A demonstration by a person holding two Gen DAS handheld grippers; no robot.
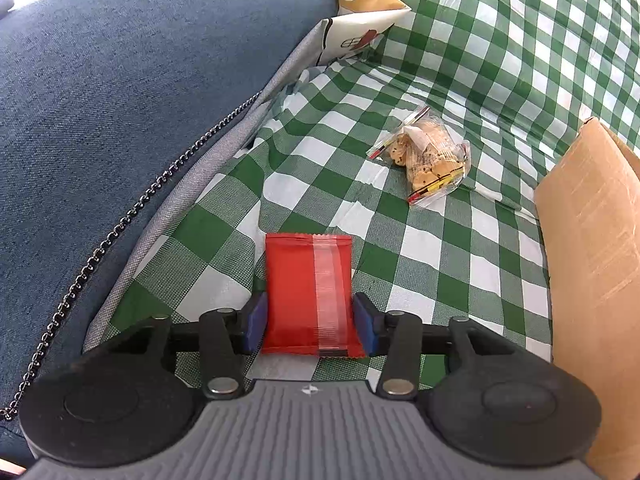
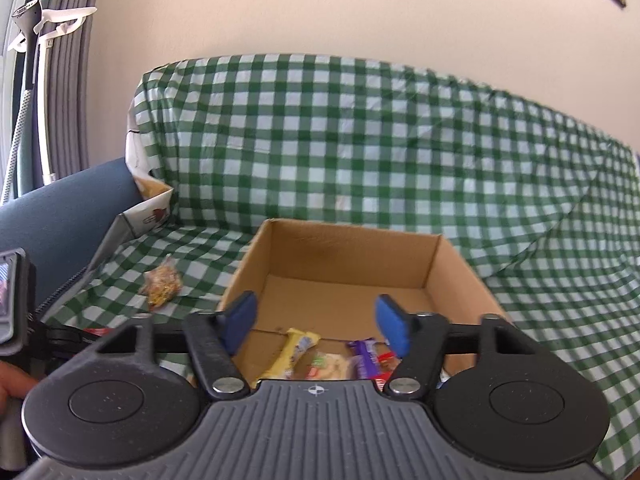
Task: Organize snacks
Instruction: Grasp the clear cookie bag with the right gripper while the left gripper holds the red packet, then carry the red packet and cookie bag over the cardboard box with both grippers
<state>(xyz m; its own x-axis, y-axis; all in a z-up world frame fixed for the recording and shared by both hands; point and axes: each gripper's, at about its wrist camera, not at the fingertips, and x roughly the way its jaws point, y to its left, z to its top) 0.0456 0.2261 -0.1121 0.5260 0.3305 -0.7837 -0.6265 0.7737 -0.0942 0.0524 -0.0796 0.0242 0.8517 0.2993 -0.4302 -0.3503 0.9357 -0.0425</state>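
Note:
A red snack packet (image 1: 308, 292) lies on the green checked cloth, and my left gripper (image 1: 310, 322) is shut on its near end, both blue pads pressing its sides. A clear bag of cookies (image 1: 426, 156) lies farther off on the cloth, seen also in the right wrist view as the cookie bag (image 2: 162, 282). My right gripper (image 2: 316, 322) hangs open above the near edge of an open cardboard box (image 2: 348, 248), nothing between its fingers. Inside the box lie a yellow wrapper (image 2: 292, 354), a pale packet (image 2: 330, 366) and a purple wrapper (image 2: 366, 358).
A large blue denim cushion (image 1: 132, 120) rises on the left, with a printed pillow (image 1: 360, 28) behind it. The box wall (image 1: 592, 272) stands at the right in the left wrist view. The checked cloth (image 2: 360, 140) covers the sofa back. A hand (image 2: 12, 384) shows at the left edge.

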